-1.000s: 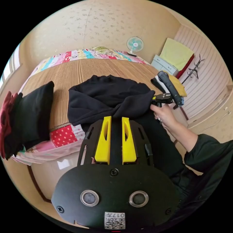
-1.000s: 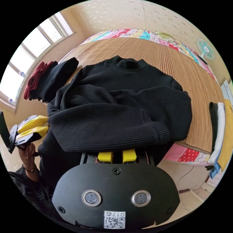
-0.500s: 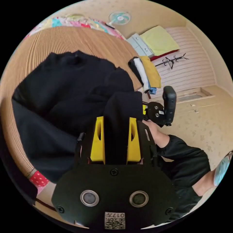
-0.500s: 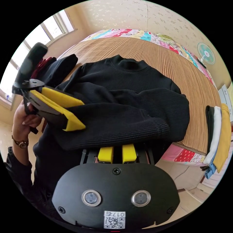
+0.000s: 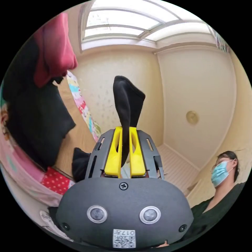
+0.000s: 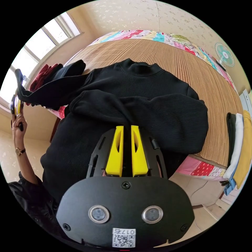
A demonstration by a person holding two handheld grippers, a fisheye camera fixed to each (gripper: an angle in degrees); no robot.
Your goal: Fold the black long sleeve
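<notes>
The black long sleeve shirt (image 6: 147, 105) lies on the bed's bamboo mat (image 6: 183, 63), collar at the far side, its lower part hanging off the near edge. In the right gripper view, my right gripper (image 6: 127, 129) is shut on a fold of the shirt near its middle. One sleeve (image 6: 52, 90) is stretched out to the left, where a hand holds my left gripper (image 6: 15, 106). The left gripper view points up at the ceiling; there my left gripper (image 5: 125, 131) is shut on the black sleeve cuff (image 5: 128, 102), which sticks up between the jaws.
A pile of dark red and black clothes (image 6: 50, 72) sits at the bed's left corner, seen close as the clothes pile (image 5: 39, 105). Folded clothes (image 6: 237, 147) are stacked on the right edge. A fan (image 6: 224, 53) stands beyond the bed. The person (image 5: 223, 178) stands beside me.
The left gripper has pulled the sleeve off the shirt's front and out to the left, its camera tilting up to the ceiling. The right gripper's jaws, earlier covered by that sleeve, now show.
</notes>
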